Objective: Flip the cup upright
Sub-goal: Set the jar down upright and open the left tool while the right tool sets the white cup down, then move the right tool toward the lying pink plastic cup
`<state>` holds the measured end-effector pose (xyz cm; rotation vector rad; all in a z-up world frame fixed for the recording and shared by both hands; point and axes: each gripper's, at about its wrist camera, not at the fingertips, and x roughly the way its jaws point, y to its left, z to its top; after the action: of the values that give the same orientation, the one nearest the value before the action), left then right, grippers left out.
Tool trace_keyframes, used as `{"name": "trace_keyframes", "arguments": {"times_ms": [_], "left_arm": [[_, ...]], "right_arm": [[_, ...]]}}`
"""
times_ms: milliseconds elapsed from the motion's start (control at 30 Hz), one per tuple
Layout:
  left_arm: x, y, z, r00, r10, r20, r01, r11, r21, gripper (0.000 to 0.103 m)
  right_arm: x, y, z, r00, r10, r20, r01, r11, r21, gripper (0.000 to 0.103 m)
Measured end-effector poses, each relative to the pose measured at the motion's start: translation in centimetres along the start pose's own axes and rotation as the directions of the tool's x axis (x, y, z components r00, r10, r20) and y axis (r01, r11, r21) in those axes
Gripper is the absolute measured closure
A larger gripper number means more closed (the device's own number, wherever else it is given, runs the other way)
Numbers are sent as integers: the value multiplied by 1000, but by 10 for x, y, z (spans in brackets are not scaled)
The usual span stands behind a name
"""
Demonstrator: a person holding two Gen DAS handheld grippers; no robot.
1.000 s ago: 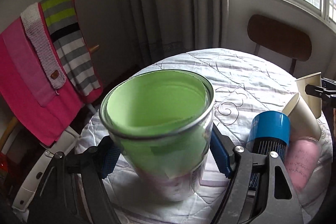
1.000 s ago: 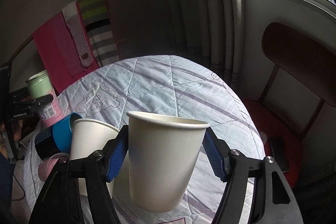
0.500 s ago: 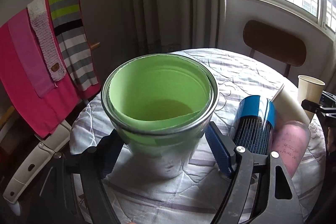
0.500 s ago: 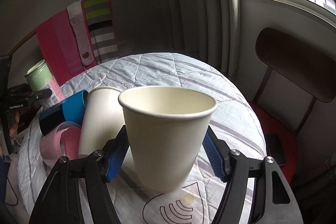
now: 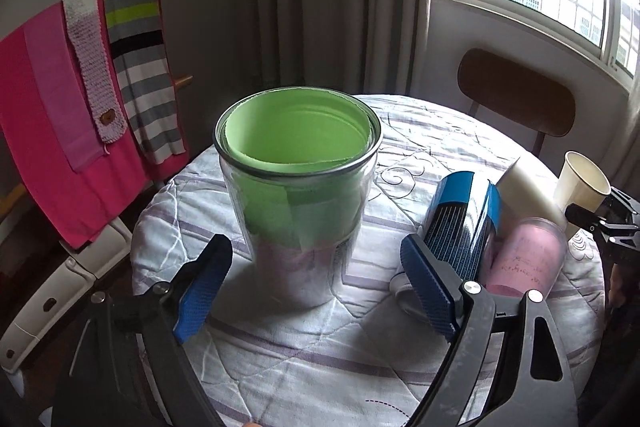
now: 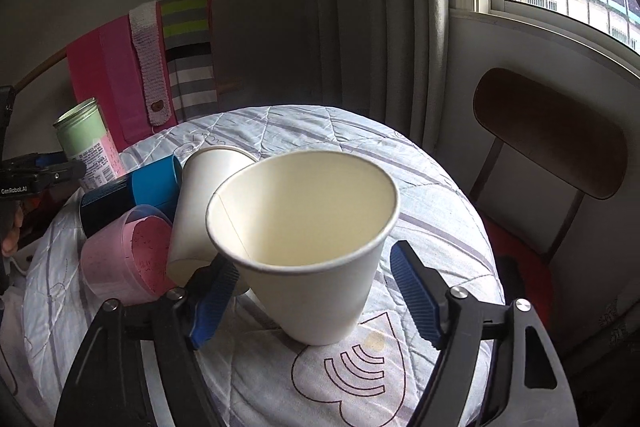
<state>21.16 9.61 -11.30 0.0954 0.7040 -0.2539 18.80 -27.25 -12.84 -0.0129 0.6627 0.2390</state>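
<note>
Now both cups stand upright on the table [image 6: 420, 187]: the jar [image 5: 298, 187] near its left edge between the spread-open left gripper [image 5: 316, 287], the paper cup [image 6: 304, 239] at its near edge, the right gripper [image 6: 314, 301] released too.

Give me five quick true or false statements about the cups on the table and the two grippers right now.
1. The green-lined glass cup stands upright on the table. True.
2. The left gripper is clamped on the glass cup. False: its jaws are spread, clear of both sides.
3. The white paper cup between the right gripper's fingers has its mouth up. True.
4. The blue cup stands upright. False: it lies on its side.
5. The pink cup lies on its side beside a second paper cup. True.
</note>
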Motion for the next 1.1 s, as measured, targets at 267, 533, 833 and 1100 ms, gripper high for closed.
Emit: {"name": "trace_keyframes", "arguments": {"times_ms": [267,533,833,1100], "left_arm": [[-28,-5,-14,999,28,27,-27,999,-32,8],[-63,-24,-35,998,52,47,-50,997,-50,6],[-101,-65,-48,997,36,62,-34,999,-30,6],[-139,-83,-46,981,144,134,-126,983,-133,1]], "right_arm": [[-20,4,1,998,-56,-26,57,997,44,24],[-51,22,-1,996,-91,-21,93,992,84,24],[-82,44,0,999,-6,-47,13,988,151,24],[-100,72,2,1000,0,-17,4,971,240,24]]}}
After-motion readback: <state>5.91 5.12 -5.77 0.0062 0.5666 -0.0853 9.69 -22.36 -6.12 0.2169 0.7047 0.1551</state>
